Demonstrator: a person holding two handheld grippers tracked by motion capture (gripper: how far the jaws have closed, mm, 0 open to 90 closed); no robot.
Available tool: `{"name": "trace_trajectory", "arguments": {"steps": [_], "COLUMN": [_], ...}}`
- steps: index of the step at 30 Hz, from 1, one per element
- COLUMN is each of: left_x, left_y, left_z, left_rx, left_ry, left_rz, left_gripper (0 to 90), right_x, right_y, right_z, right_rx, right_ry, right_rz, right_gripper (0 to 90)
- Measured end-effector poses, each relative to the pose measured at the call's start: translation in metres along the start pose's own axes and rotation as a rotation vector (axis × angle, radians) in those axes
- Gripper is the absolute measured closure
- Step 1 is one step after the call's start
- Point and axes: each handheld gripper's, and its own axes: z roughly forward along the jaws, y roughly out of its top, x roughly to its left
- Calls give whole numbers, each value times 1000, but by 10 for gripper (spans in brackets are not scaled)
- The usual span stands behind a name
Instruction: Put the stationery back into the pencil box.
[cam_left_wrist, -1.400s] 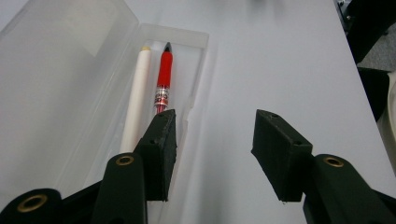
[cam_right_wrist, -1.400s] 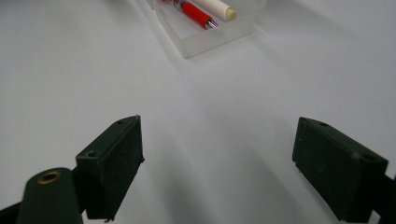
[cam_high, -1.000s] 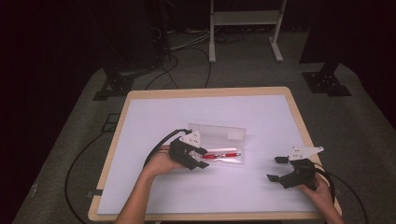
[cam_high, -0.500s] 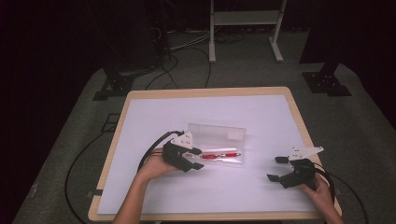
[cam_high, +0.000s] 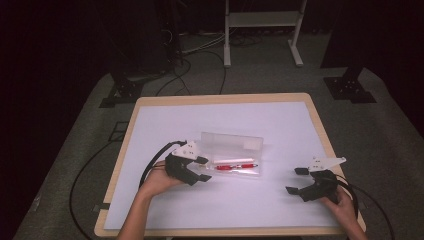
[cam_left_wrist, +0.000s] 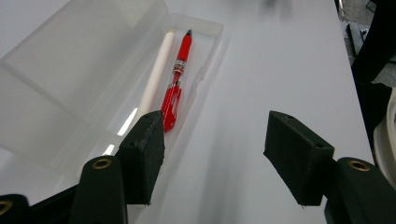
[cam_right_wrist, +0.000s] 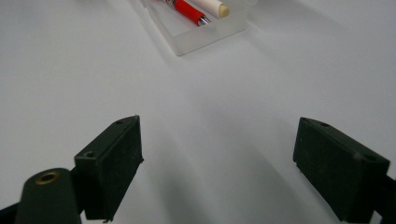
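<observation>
Since the earlier frame the left gripper (cam_high: 202, 168) has backed off toward the left end of the clear case (cam_high: 235, 156), its jaws just opening, nothing between them. Inside the open case lie the red pen (cam_left_wrist: 177, 84) and a white pen (cam_left_wrist: 156, 70) side by side; apparently only closing the lid (cam_high: 232, 141) remains. Right of the case, well apart, the right gripper (cam_high: 295, 181) rests released.

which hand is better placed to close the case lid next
Probably left: the left hand-held gripper sits open at the case end, beside the red pen. The right hand-held gripper is farther off, open over bare table.
</observation>
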Motion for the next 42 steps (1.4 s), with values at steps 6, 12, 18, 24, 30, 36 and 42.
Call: {"name": "trace_trajectory", "arguments": {"steps": [6,12,18,24,30,36,42], "left_x": [-2,-3,-5,-7,-9,-10,-12], "left_y": [-5,-10,-15,-21,-28,-33,-38], "left_z": [-7,-12,-16,-22,-28,-36,-42], "left_rx": [-22,-33,-38,-57,-63,-81,-91], "left_ry": [12,24,33,51,69,88,102], "left_rz": [-12,-27,-37,-50,-58,-66,-76], "left_gripper": [352,337,319,300,284,274,265], "right_x": [0,0,0,1,0,1,1], "right_y": [0,0,0,-1,-1,-2,-2], "right_z": [1,1,1,1,1,0,0], "right_rx": [0,3,5,4,2,-2,-2], "right_ry": [1,0,-3,-8,-8,-10,-15], "right_rz": [1,3,3,7,9,2,1], "right_gripper": [147,147,147,147,147,147,147]}}
